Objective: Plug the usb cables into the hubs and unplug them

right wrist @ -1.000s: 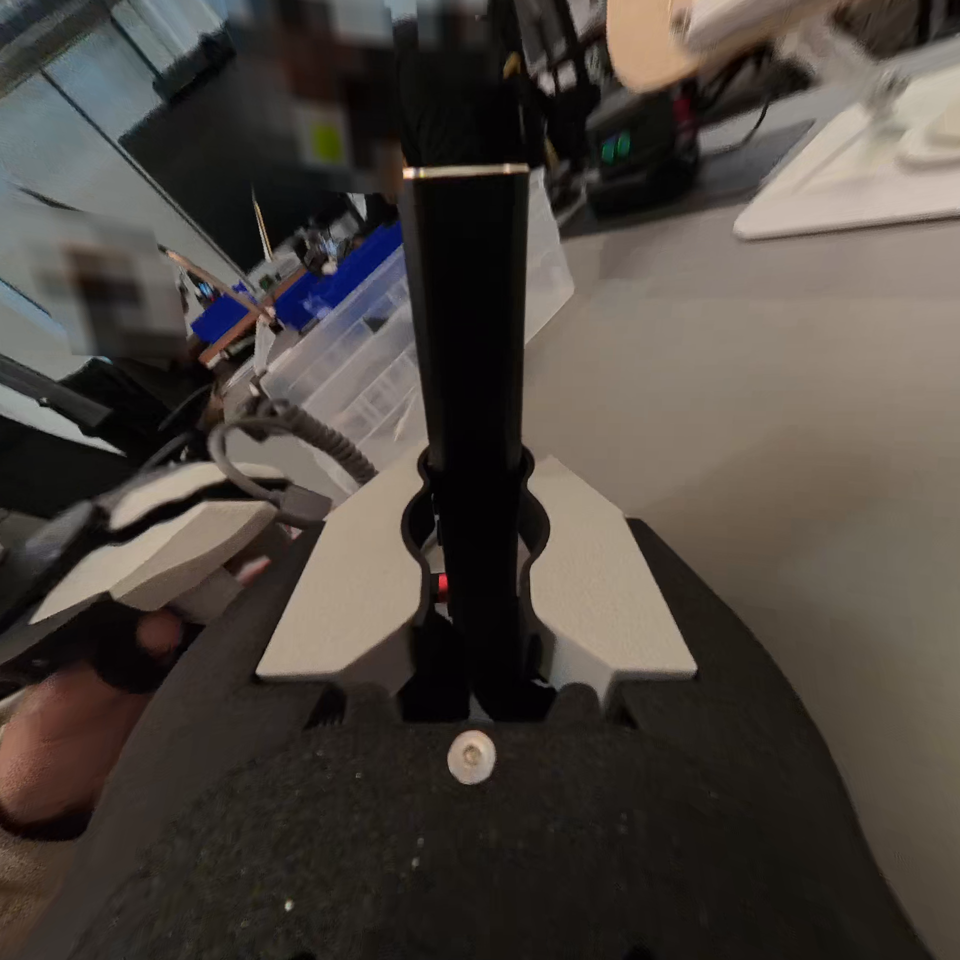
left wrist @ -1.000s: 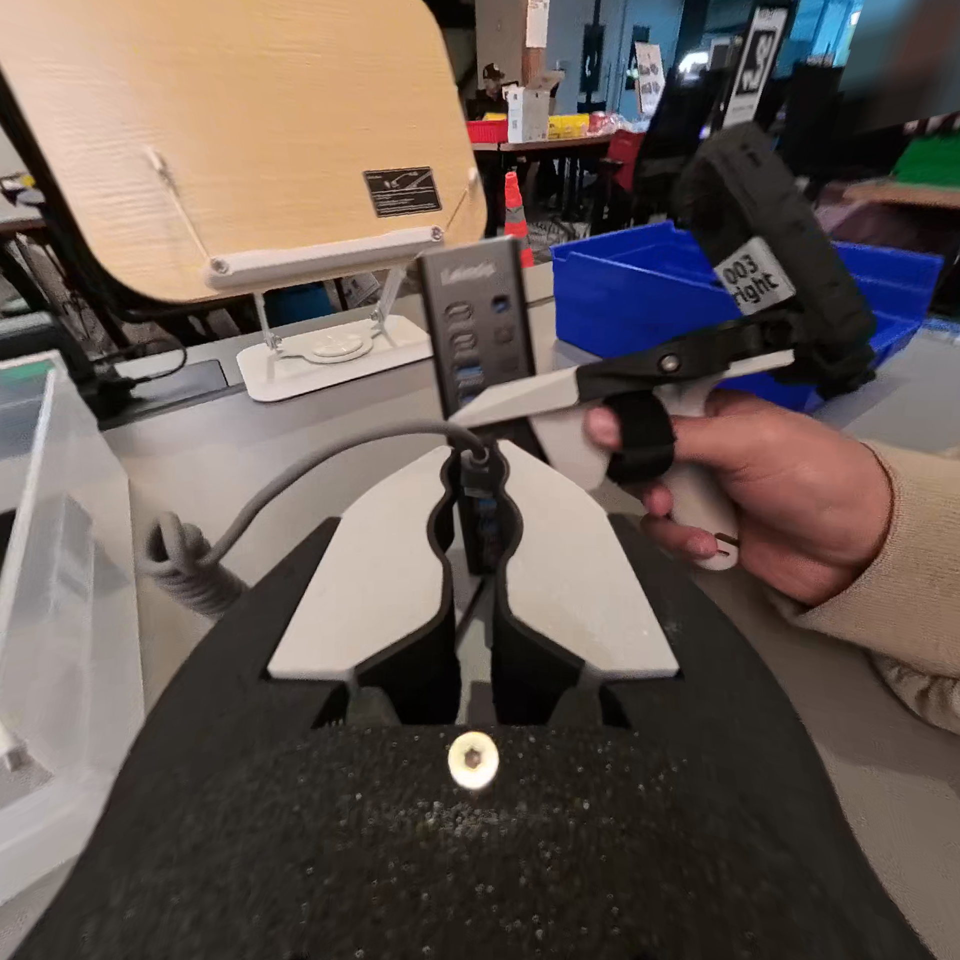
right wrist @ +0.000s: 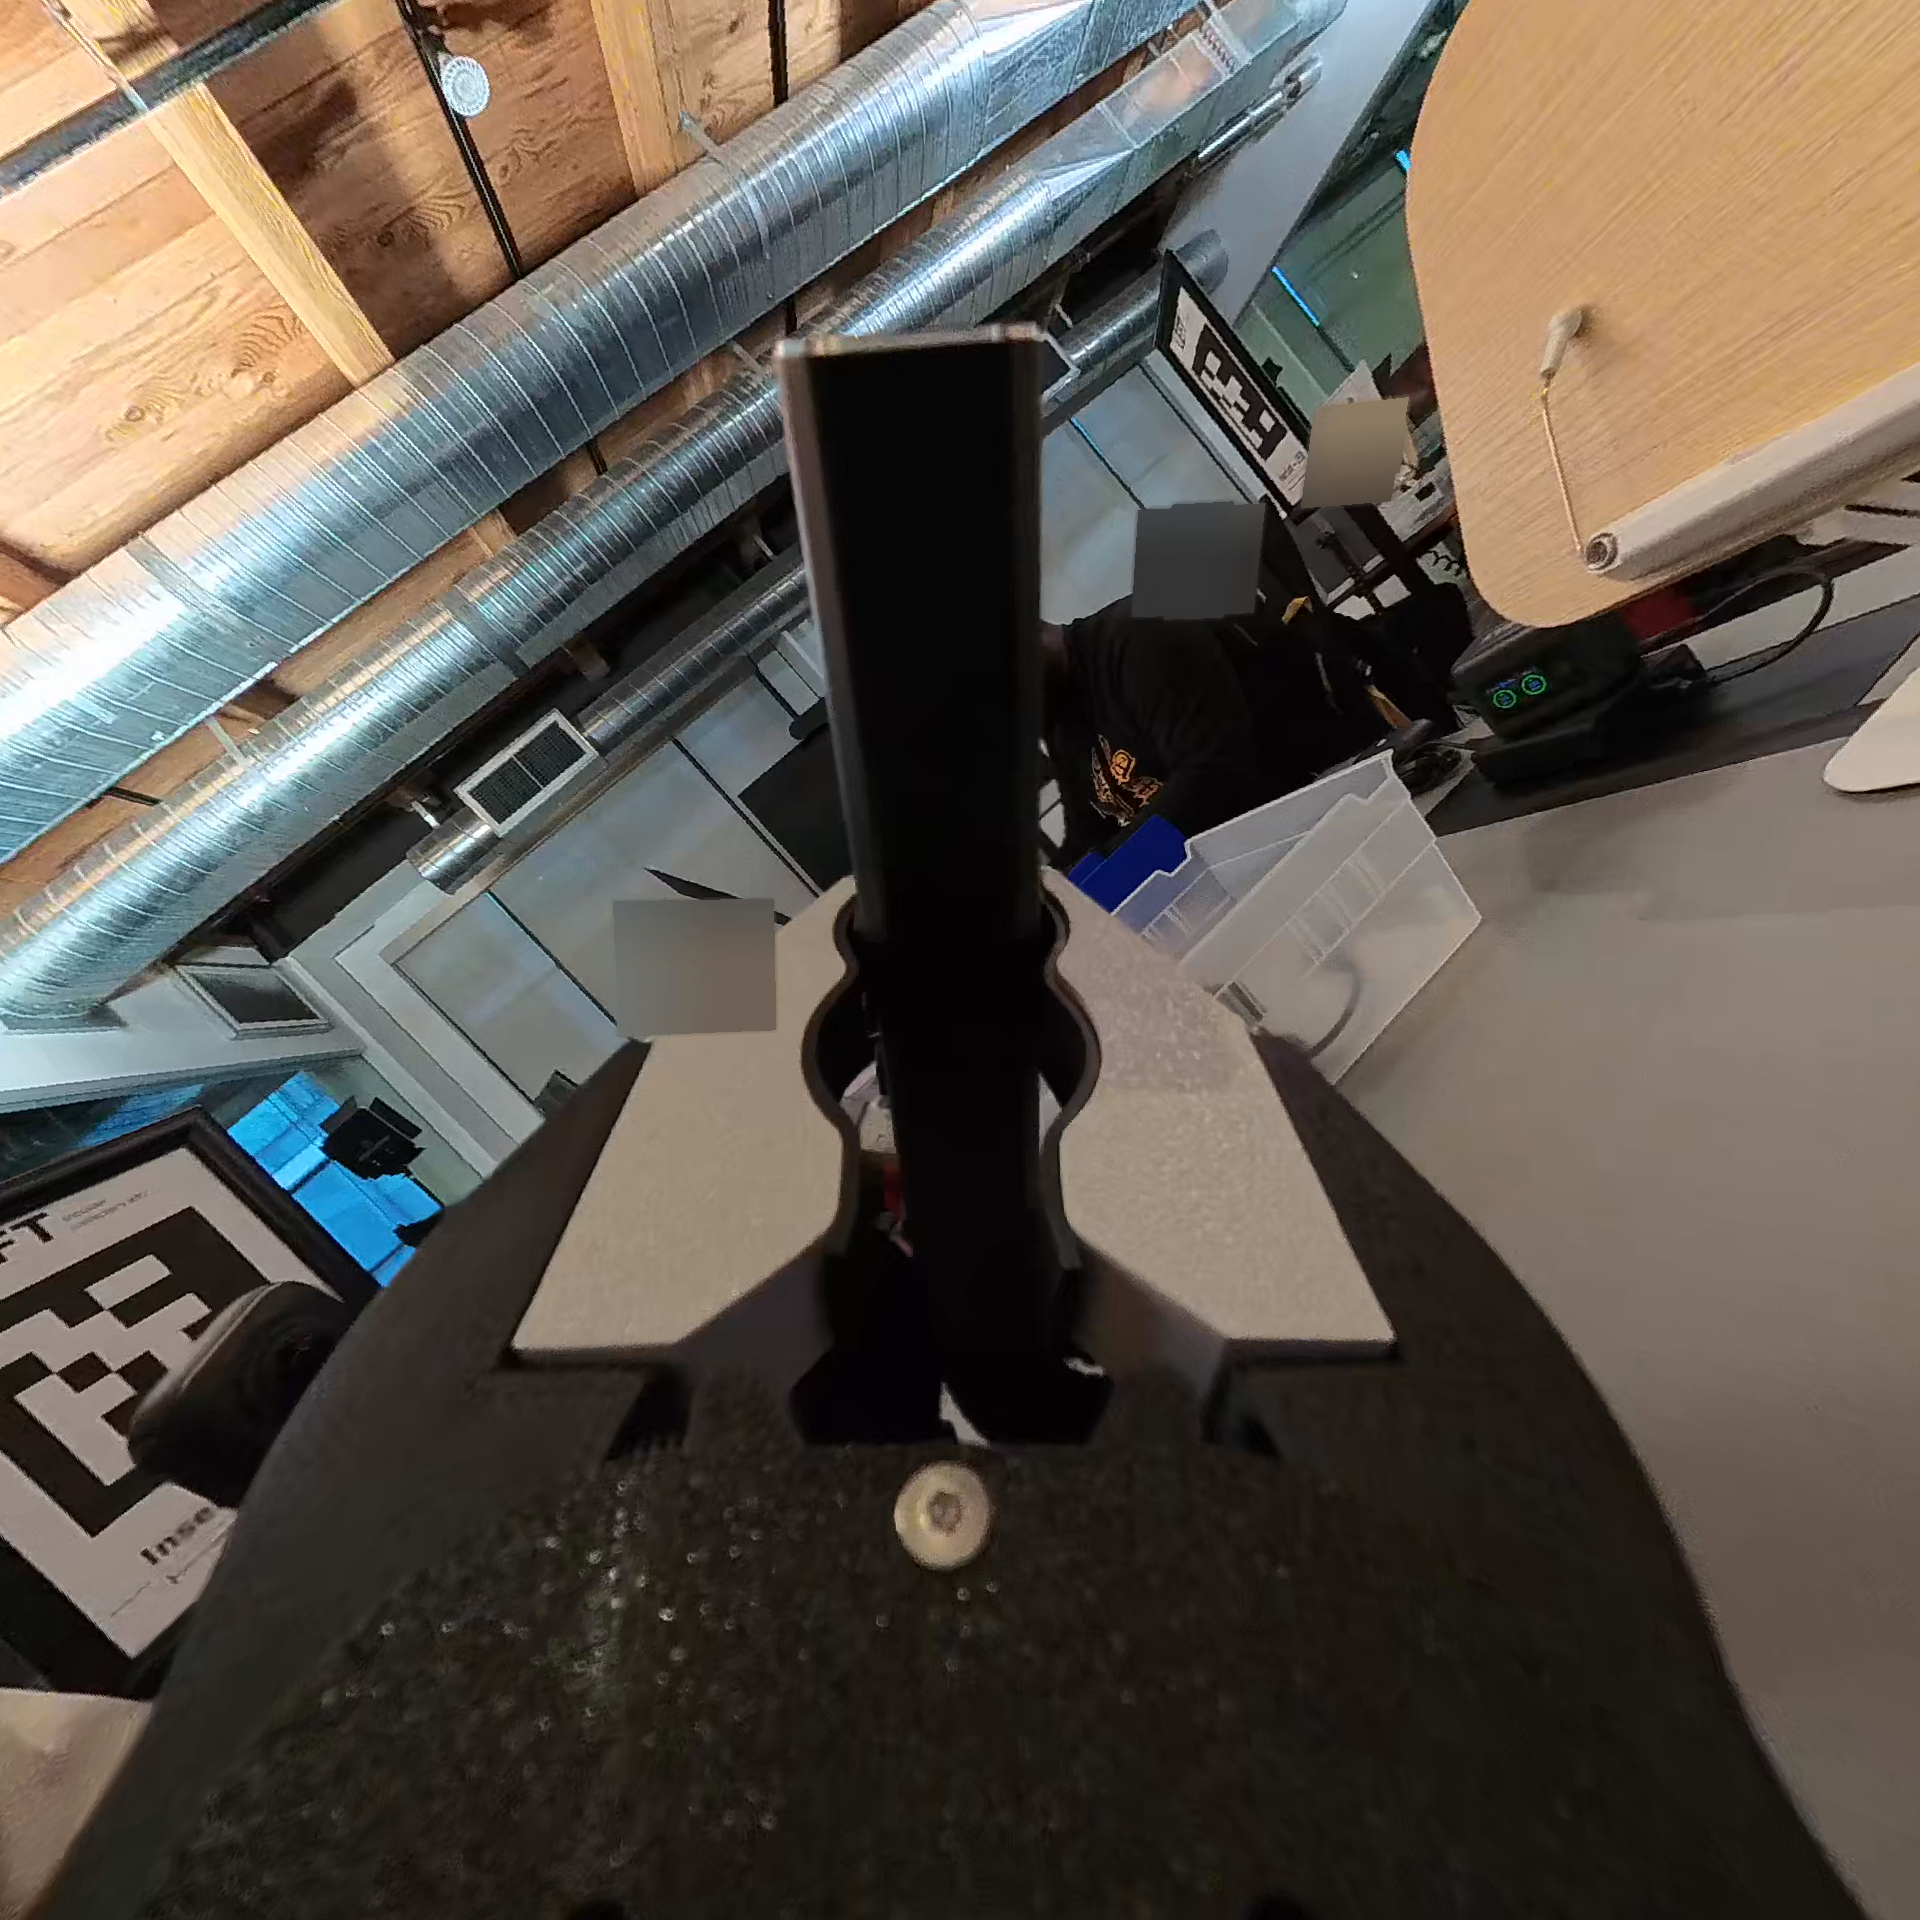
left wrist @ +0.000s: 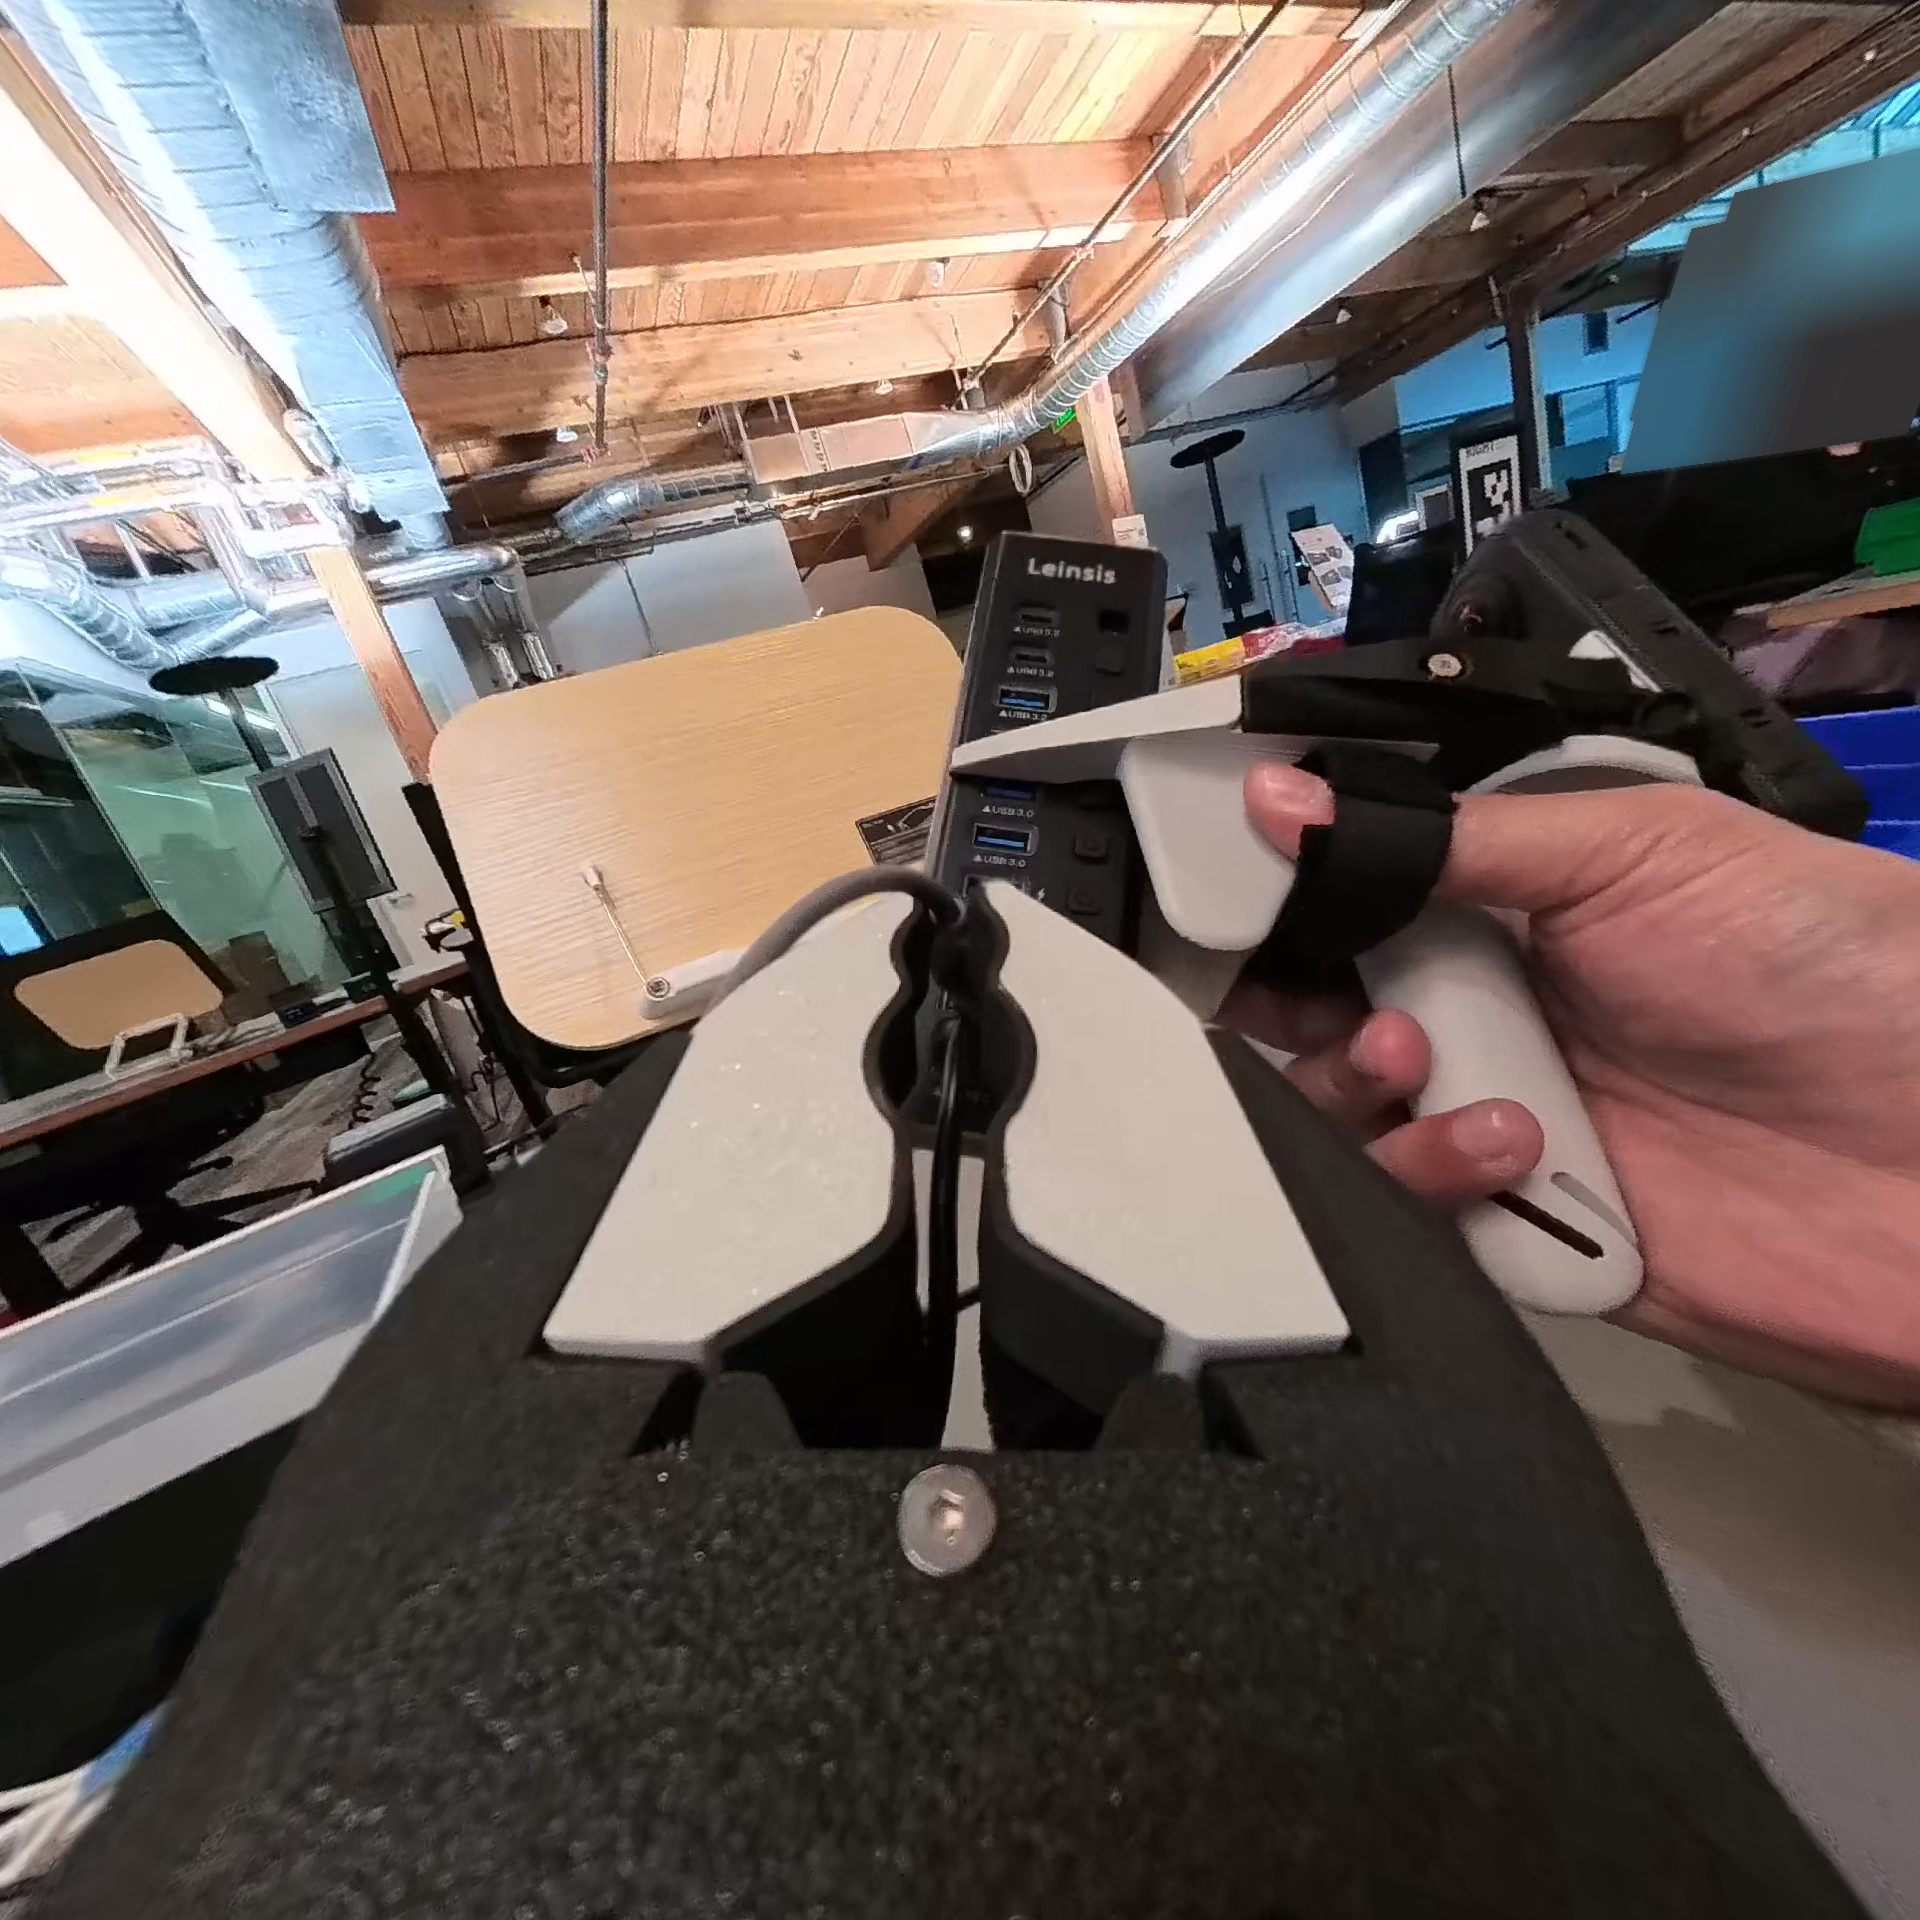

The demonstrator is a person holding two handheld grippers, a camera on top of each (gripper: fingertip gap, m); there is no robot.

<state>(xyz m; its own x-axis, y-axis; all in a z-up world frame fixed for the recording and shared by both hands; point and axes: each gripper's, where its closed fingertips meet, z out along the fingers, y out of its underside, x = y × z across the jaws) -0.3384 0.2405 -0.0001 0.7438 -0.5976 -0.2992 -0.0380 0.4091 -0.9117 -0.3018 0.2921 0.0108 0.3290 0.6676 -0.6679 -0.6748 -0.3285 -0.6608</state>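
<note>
Just beyond left gripper [left wrist: 951,935], clenched on grey usb cable [left wrist: 831,906] plug: black hub [left wrist: 1060,665], upright, long axis vertical, clamped midway in right gripper [right wrist: 951,997], port face toward plug, lowest ports nearest, seemingly at insertion.

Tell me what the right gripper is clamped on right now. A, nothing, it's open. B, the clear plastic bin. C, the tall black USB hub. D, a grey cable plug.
C: in the right wrist view the right gripper has both fingers closed against the sides of the black USB hub, which stands up between them; the left wrist view shows the same grip side-on.
</note>
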